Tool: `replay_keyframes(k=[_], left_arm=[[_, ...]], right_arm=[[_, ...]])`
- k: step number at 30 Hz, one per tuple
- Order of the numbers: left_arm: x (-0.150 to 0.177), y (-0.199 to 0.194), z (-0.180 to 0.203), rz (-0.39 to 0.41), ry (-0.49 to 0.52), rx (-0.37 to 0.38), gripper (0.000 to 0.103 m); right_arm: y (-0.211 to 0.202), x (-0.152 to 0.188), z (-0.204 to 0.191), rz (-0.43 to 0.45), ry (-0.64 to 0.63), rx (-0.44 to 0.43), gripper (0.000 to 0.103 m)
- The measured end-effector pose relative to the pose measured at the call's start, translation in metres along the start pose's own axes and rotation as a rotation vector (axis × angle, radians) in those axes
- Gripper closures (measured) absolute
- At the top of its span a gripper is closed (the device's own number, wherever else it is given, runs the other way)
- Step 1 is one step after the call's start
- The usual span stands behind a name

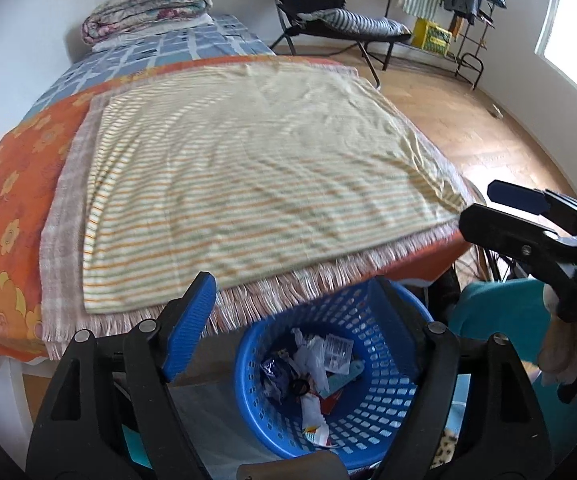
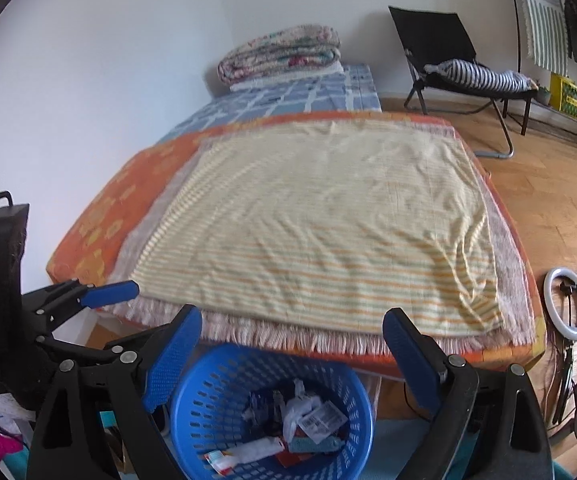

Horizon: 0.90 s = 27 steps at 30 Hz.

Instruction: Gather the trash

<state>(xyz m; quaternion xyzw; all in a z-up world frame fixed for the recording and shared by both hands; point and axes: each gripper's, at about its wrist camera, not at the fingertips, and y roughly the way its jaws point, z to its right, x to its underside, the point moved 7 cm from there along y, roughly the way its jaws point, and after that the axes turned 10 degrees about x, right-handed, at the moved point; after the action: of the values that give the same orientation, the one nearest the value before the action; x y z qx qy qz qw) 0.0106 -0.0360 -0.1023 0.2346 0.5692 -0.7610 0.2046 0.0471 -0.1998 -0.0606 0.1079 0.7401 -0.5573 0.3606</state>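
Observation:
A round blue mesh basket point(image 1: 384, 412) stands on the floor at the foot of the bed, and it also shows in the right wrist view point(image 2: 192, 412). It holds several pieces of trash point(image 1: 320, 364): crumpled wrappers, paper and plastic packets point(image 2: 308, 420). My left gripper point(image 1: 292, 320) is open and empty, hovering above the basket. My right gripper point(image 2: 292, 356) is open and empty, also above the basket. The right gripper shows at the right of the left wrist view point(image 1: 504, 208), and the left gripper at the left of the right wrist view point(image 2: 108, 292).
The bed carries a striped yellow cloth point(image 1: 248, 176) over a fringed blanket and an orange flowered cover point(image 1: 4, 200). A folded quilt point(image 2: 284, 54) lies at the head. A black chair point(image 2: 448, 56), a clothes rack point(image 1: 468, 8) and a ring light point(image 2: 568, 304) stand on the wooden floor.

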Motion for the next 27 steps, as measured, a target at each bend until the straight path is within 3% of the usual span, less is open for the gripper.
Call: replay_keyframes(k=[5,20,22,24,27], left_arm=[[-0.016,-0.011,-0.007,0.034,-0.046,-0.003,0.021],[-0.045,-0.052,-0.028,0.191,-0.083,-0.113,0.019],[-0.049,-0.058,-0.028,0.212,-0.077,-0.131,0.015],[-0.052,-0.063,-0.027,0.231,-0.073,-0.132,0.004],[-0.056,-0.071,-0.023,0.262,-0.054,-0.139,0.004]], right_arm=[[-0.008,-0.016,-0.006,0.034,0.020,-0.033,0.010],[-0.029,-0.044,-0.010,0.131,0.051,-0.056,0.009],[-0.027,-0.045,-0.009,0.127,0.057,-0.060,0.009],[-0.024,-0.045,-0.009,0.121,0.058,-0.061,0.009],[-0.020,-0.044,-0.010,0.111,0.055,-0.066,0.009]])
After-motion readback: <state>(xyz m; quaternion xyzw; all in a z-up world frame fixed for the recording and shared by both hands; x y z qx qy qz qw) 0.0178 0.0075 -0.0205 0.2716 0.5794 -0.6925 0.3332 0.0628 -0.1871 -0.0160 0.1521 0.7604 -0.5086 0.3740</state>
